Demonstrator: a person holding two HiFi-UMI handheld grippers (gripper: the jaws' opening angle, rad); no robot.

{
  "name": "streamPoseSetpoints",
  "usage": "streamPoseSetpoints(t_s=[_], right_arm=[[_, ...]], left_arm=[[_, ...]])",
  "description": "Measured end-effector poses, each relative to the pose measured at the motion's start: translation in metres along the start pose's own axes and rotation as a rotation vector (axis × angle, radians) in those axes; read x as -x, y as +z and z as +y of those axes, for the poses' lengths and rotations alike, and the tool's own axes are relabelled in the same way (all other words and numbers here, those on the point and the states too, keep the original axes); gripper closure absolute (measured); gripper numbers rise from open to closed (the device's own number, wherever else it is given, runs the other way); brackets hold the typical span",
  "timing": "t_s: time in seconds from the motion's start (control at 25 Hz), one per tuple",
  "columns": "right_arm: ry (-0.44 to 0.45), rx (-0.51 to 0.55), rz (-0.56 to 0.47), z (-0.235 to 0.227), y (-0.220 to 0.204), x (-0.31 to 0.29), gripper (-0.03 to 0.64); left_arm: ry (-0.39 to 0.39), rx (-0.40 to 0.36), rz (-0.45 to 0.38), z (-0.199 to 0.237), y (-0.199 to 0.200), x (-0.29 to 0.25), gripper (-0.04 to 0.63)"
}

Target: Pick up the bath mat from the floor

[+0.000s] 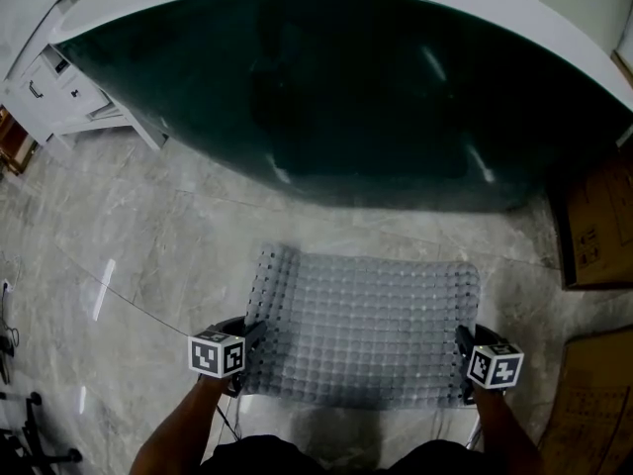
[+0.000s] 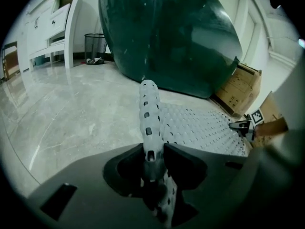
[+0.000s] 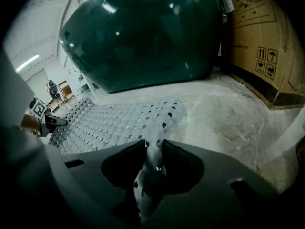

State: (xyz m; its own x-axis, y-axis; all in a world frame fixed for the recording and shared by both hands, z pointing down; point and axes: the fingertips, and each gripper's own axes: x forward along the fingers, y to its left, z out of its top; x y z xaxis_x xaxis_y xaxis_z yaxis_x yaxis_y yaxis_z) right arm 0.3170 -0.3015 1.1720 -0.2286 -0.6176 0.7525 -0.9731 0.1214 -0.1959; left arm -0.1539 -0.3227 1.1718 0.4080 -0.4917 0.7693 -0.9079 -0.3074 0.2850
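Bath mat [image 1: 364,327], pale grey and covered in round bumps and small holes, is spread on the marble floor [image 1: 148,255] just in front of the dark green bathtub [image 1: 326,87], its far edge near the tub's base. I have it by the two near corners. My left gripper [image 2: 153,149] is clamped on the left corner: in the left gripper view both jaws press against the rolled-up edge, which stands up out of them and curves away towards the tub. My right gripper [image 3: 153,149] pinches the right corner the same way, the mat's edge squeezed thin between the jaws and fanning out flat beyond them. From the head view the left gripper [image 1: 247,342] and right gripper [image 1: 463,352] sit at opposite ends of the near edge, with the mat stretched between them. Cardboard boxes [image 1: 598,226] stand to the right of the tub, a white cabinet [image 1: 59,97] to its left, and a wire wastebasket [image 2: 95,46] beside that cabinet.
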Motion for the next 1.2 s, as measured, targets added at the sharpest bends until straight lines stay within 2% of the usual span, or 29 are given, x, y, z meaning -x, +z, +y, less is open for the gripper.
streamPoseSetpoints(t_s=[0.16, 0.32, 0.56, 0.8, 0.96, 1.2], right_arm=[[0.06, 0.014, -0.069, 0.021, 0.015, 0.018, 0.554], [0.123, 0.01, -0.132, 0.038, 0.031, 0.041, 0.558], [0.199, 0.015, -0.221, 0.066, 0.059, 0.078, 0.563], [0.228, -0.011, -0.307, 0.088, 0.104, 0.117, 0.565], [0.245, 0.002, -0.354, 0.098, 0.134, 0.145, 0.566], [0.248, 0.022, -0.371, 0.124, 0.185, 0.206, 0.566]], left_arm=[[-0.004, -0.008, -0.078, -0.016, 0.018, 0.019, 0.494], [-0.046, 0.003, -0.148, -0.036, 0.033, 0.039, 0.525], [-0.098, -0.053, -0.235, -0.065, 0.058, 0.076, 0.545], [-0.101, -0.048, -0.329, -0.071, 0.098, 0.122, 0.546], [-0.102, -0.078, -0.373, -0.081, 0.125, 0.157, 0.547], [-0.098, -0.103, -0.409, -0.102, 0.159, 0.222, 0.548]])
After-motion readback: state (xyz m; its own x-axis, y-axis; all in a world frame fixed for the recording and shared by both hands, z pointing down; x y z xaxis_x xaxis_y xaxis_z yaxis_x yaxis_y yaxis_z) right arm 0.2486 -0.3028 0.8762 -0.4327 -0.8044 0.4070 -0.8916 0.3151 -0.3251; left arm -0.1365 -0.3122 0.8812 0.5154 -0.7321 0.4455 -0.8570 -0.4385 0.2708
